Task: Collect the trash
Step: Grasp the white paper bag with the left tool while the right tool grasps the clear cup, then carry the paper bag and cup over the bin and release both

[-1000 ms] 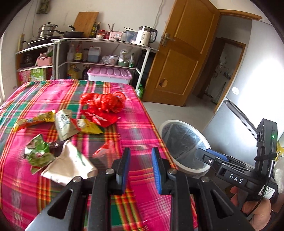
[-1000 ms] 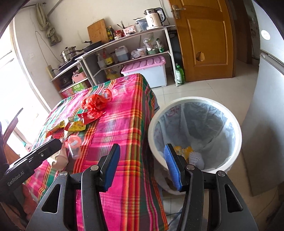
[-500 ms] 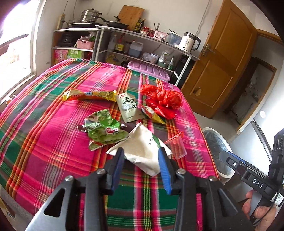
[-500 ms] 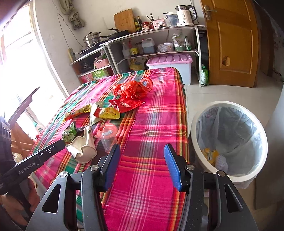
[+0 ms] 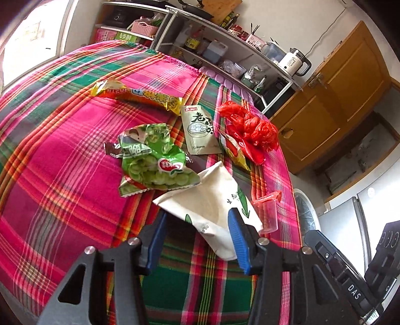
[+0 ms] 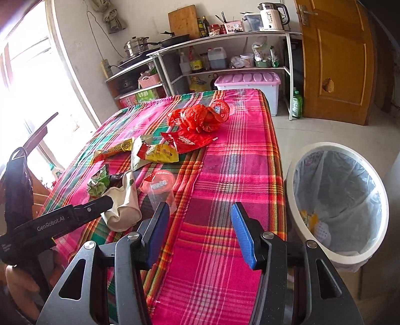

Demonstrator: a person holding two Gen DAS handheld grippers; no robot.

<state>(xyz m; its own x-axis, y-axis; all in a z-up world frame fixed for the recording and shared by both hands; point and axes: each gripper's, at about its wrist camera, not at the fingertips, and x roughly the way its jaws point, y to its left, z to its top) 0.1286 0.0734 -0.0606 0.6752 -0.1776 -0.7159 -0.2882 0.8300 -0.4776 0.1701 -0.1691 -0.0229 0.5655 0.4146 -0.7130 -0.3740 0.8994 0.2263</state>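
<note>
Trash lies on a plaid tablecloth (image 5: 62, 162): a white paper bag (image 5: 210, 207), a green snack wrapper (image 5: 152, 162), a yellow-orange wrapper (image 5: 135, 96), a beige pouch (image 5: 200, 130), a red plastic bag (image 5: 252, 130) and a clear plastic cup (image 5: 267, 212). My left gripper (image 5: 196, 225) is open, its jaws on either side of the white bag's near end. My right gripper (image 6: 200, 227) is open and empty over the table's near right part. The white bag (image 6: 125, 200) and cup (image 6: 160, 190) lie to its left. A white lined bin (image 6: 337, 200) stands on the floor to its right.
Metal shelves (image 6: 225, 50) with pots, bottles and a kettle (image 6: 271, 12) stand behind the table. A pink-lidded tub (image 6: 247, 82) sits under them. A wooden door (image 6: 337, 57) is at the right. A bright window (image 6: 25, 87) is at the left.
My left gripper has swung from the bin side to the table, opened wider and come down around the white bag. My right gripper has turned from the bin toward the table.
</note>
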